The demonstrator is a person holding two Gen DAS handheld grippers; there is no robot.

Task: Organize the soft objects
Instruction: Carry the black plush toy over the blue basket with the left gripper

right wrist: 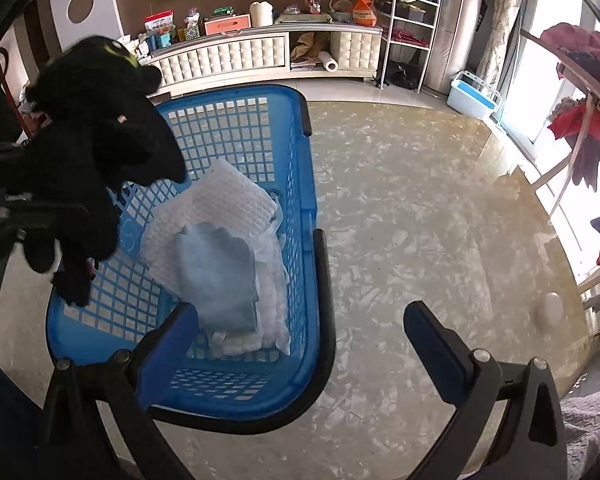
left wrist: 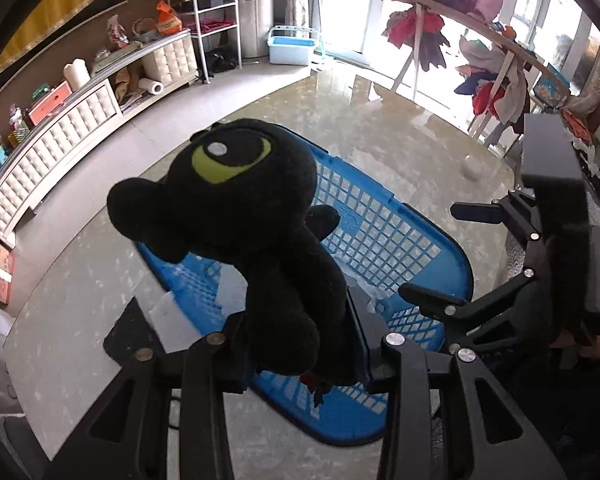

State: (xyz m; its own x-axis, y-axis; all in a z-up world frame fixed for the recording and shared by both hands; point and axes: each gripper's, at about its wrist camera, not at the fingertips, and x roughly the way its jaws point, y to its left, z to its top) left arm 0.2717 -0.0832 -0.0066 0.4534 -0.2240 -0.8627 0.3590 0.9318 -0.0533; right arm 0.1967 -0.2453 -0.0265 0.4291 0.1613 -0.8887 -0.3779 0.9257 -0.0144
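My left gripper (left wrist: pixel 296 320) is shut on a black plush toy (left wrist: pixel 236 216) with a green eye and holds it in the air above a blue plastic basket (left wrist: pixel 384 224). The toy also shows in the right wrist view (right wrist: pixel 92 152), over the basket's left side. The blue basket (right wrist: pixel 300 184) stands on a marbled table and holds a white quilted cloth (right wrist: pixel 228 204) and a folded pale blue cloth (right wrist: pixel 216 276). My right gripper (right wrist: pixel 300 340) is open and empty, its left finger over the basket's near end. It also shows in the left wrist view (left wrist: pixel 452 256).
The marbled tabletop (right wrist: pixel 420 220) stretches right of the basket, with a small white object (right wrist: pixel 552 308) near its right edge. A white cabinet (right wrist: pixel 260 56) with clutter lines the far wall. A rack with hanging clothes (left wrist: pixel 488 60) stands by the windows.
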